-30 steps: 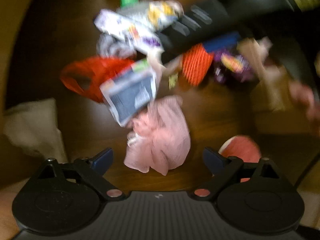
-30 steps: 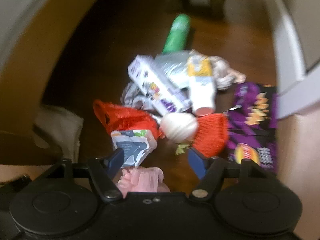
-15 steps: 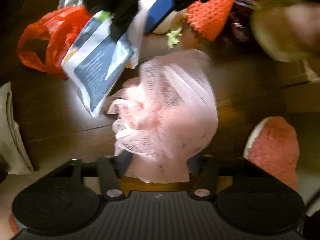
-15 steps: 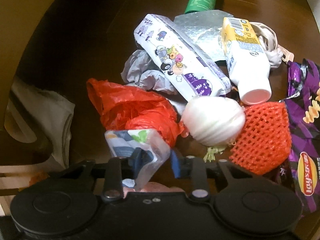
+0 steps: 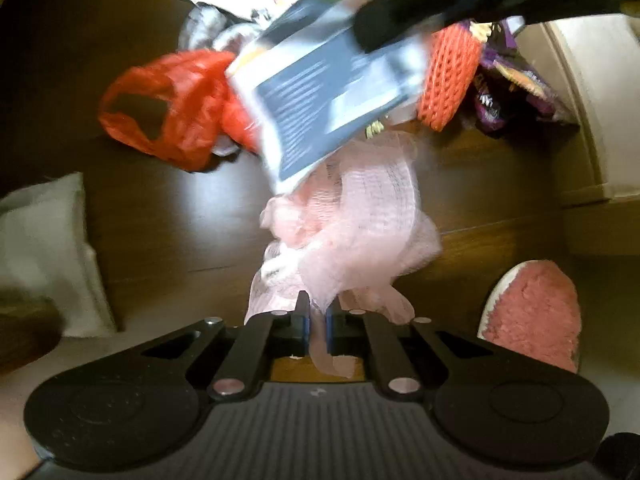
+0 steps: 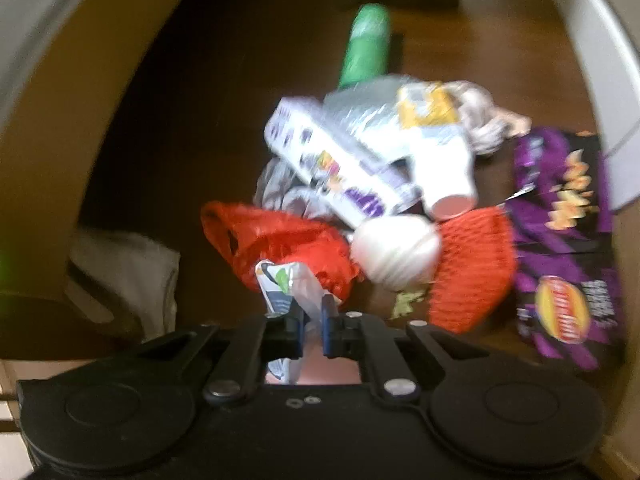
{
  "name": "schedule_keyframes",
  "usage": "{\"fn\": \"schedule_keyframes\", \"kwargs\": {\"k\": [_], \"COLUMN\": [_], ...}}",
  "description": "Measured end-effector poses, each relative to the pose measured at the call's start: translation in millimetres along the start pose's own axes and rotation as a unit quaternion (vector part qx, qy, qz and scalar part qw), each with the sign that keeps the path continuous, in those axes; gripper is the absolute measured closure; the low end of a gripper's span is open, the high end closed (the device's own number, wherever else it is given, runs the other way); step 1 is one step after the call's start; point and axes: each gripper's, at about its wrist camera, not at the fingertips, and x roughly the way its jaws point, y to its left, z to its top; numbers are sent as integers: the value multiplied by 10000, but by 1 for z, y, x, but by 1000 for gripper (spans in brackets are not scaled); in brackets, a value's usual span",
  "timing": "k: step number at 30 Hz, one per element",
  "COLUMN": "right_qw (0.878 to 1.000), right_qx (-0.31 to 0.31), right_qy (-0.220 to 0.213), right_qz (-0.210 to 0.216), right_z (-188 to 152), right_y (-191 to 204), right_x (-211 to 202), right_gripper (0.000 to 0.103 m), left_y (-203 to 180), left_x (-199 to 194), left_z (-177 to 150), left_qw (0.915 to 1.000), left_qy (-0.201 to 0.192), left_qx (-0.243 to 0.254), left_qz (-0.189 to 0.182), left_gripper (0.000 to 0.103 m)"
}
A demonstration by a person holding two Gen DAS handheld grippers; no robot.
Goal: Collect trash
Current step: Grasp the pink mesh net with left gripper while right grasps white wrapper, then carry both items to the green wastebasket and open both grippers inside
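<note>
- Left gripper point(image 5: 318, 320), pointing down at a dark wooden floor point(image 5: 168, 220), jaws pinching a tail of filmy pink mesh netting point(image 5: 352, 224); the rest of it bunched and frilly just ahead of the jaws.
- Right gripper point(image 6: 311, 322), jaws pressed on a crinkled glossy pouch point(image 6: 280, 280), white with blue-grey print; its text too blurred to read.
- Just beyond the right jaws: a crumpled red plastic bag point(image 6: 276, 240), a round white foam net point(image 6: 396, 252), an orange-red honeycomb foam sleeve point(image 6: 472, 268).
- Farther out: a long white cartoon-printed box point(image 6: 336, 164), a yellow-and-white bottle point(image 6: 440, 148), a green can point(image 6: 366, 44).
- Right of the right jaws: a flat purple Lay's crisp packet point(image 6: 568, 248).
- Right of the left jaws: a fuzzy pink slipper point(image 5: 536, 316); left of them, a white cloth bag point(image 5: 44, 248).
</note>
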Motion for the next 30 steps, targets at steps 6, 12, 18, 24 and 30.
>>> {"fn": "schedule_keyframes", "kwargs": {"k": [6,12,18,24,30], "right_qw": [9979,9912,9759,9452,9080], "right_qx": [87,42,50,97,-122], "right_qy": [-548,-1147,-2015,-3149,-4056], "right_qz": [-343,-653,-833,-857,-1042], "right_z": [19,55,98,155,221], "right_y": [1,12,24,27,35], "right_x": [-68,-136,-208,-277,-325], "right_gripper": [96,96,96,96,96], "left_y": [16,29,51,64,68], "left_x": [-49,-116,-200,-283,-361], "left_z": [16,52,109,172,240], "left_qw": [9994,9939,9792,9552,9260], "left_qy": [-295,-943,-1816,-2811,-3704], "left_qx": [-144,-480,-843,-908,-725], "left_qz": [79,296,330,186,-10], "left_gripper": [98,98,98,98,98]}}
